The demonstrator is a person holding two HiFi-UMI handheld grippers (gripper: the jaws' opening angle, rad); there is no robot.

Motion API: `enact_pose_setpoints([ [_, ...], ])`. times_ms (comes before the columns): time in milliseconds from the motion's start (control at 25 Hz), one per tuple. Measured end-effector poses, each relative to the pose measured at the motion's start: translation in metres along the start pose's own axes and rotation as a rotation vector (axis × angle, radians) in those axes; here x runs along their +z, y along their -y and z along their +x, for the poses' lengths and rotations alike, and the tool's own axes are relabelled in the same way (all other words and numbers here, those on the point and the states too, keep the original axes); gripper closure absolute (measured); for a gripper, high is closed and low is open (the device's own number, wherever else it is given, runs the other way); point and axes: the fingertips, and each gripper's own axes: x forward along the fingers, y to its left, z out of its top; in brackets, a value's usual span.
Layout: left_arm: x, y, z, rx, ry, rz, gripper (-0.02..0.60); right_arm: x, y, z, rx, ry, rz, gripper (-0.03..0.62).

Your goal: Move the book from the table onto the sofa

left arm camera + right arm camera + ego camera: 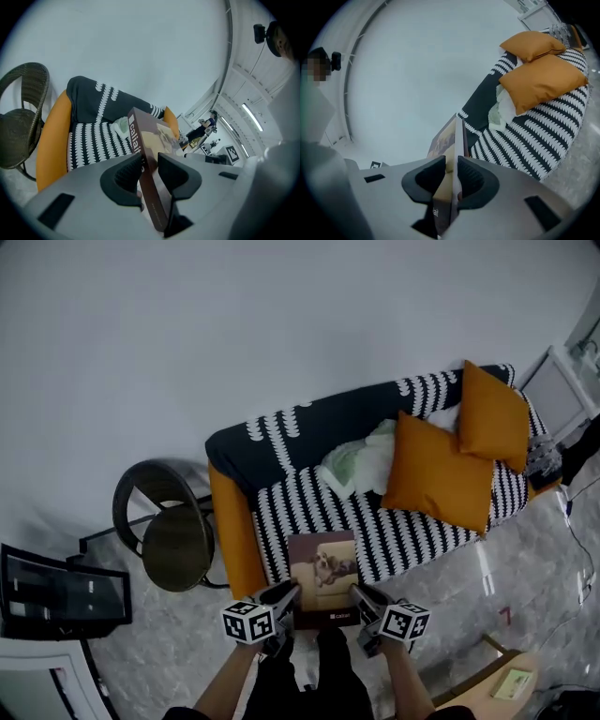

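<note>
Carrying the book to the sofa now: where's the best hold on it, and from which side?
Its near edge, from the person's side, one gripper per corner. The book is flat, thin and wide, so the fingers can close across its thickness; the left gripper and right gripper already hold it so.
</note>
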Motion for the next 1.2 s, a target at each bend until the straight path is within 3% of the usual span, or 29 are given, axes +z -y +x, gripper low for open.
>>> enact_pose_setpoints([
  [520, 0.031, -0.085, 0.07, -0.109, -0.125, 0.073, 0.463, 0.009, 0.055, 0.081, -0.067, 0.117, 0.066, 0.497],
  [1200, -0.019, -0.211, 0.201, -0.145, -0.25, 0.046, 0.463, -0.028, 0.208, 0.175, -0.172, 0.164, 0.169, 0.497],
])
